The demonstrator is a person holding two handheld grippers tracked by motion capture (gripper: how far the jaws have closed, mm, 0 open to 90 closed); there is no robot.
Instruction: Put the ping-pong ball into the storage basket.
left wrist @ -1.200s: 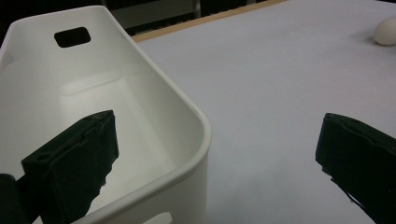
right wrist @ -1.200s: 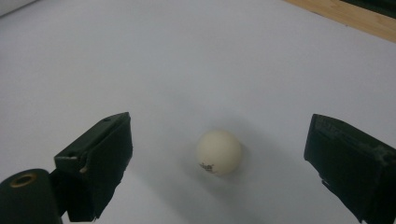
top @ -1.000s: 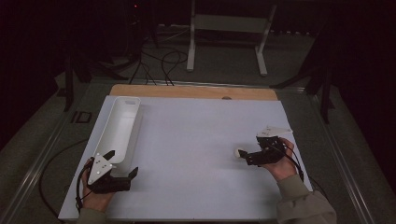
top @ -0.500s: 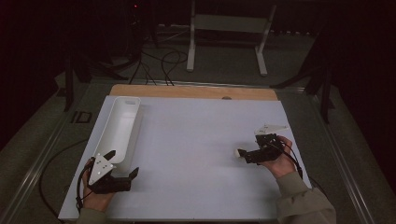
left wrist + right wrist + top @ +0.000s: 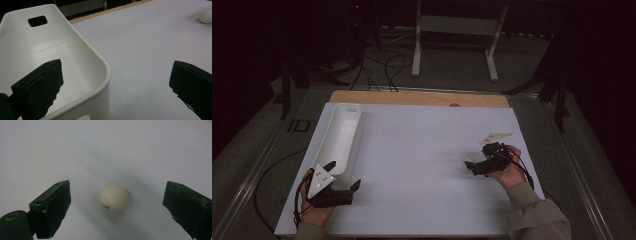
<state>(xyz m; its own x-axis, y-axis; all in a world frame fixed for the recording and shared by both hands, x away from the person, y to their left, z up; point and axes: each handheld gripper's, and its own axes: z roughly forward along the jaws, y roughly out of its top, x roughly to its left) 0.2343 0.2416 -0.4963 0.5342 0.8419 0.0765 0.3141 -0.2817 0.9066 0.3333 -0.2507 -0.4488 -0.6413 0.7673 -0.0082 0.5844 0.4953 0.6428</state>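
A small white ball [image 5: 114, 196] with a dark smudge lies on the white table sheet, between the spread jaws of my right gripper [image 5: 117, 189]. That gripper is open and does not touch it. From above, the ball [image 5: 468, 163] sits at the tips of the right gripper [image 5: 474, 167], right of the table's middle. My left gripper [image 5: 343, 175] is open at the near end of a long white bin [image 5: 339, 135]. One jaw hangs over the empty bin [image 5: 82, 57], the other over the sheet. Far off lies the ball [image 5: 206, 16].
The white sheet [image 5: 422, 150] covers most of the table, with a wooden strip [image 5: 412, 97] along its far edge. Cables and a white stand [image 5: 452, 30] are on the dark floor beyond. The bin has a handle slot [image 5: 37, 21] in its far wall.
My right gripper has slid left across the sheet until the ball lies between its open jaws. The left gripper has barely moved.
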